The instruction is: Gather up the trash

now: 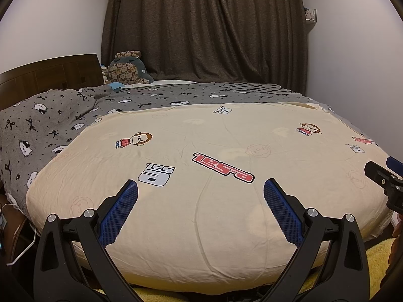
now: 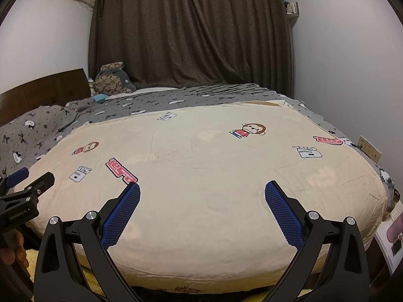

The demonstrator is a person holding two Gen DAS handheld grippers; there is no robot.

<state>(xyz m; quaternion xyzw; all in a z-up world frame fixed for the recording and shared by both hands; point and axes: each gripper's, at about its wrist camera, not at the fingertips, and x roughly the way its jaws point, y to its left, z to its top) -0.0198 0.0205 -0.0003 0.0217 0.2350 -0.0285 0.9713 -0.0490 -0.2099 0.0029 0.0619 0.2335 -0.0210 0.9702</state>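
Note:
No trash shows in either view. My left gripper (image 1: pixel 200 185) hangs open over the foot of a bed, above the cream quilt (image 1: pixel 201 176) printed with monkeys and logos. My right gripper (image 2: pixel 202 186) is open too, over the same cream quilt (image 2: pixel 214 176), with nothing between its blue pads. The right gripper (image 1: pixel 382 176) pokes in at the right edge of the left wrist view. In the right wrist view the left gripper (image 2: pixel 17 183) sits at the left edge, with a hand (image 2: pixel 12 251) under it.
A grey patterned blanket (image 1: pixel 50 120) covers the head end of the bed. Plush toys (image 1: pixel 127 69) lean near the wooden headboard (image 1: pixel 50 73). Dark curtains (image 1: pixel 201 30) hang behind. A yellow fuzzy rug (image 1: pixel 377 256) lies by the bed foot. A wall socket (image 2: pixel 369 148) is at the right.

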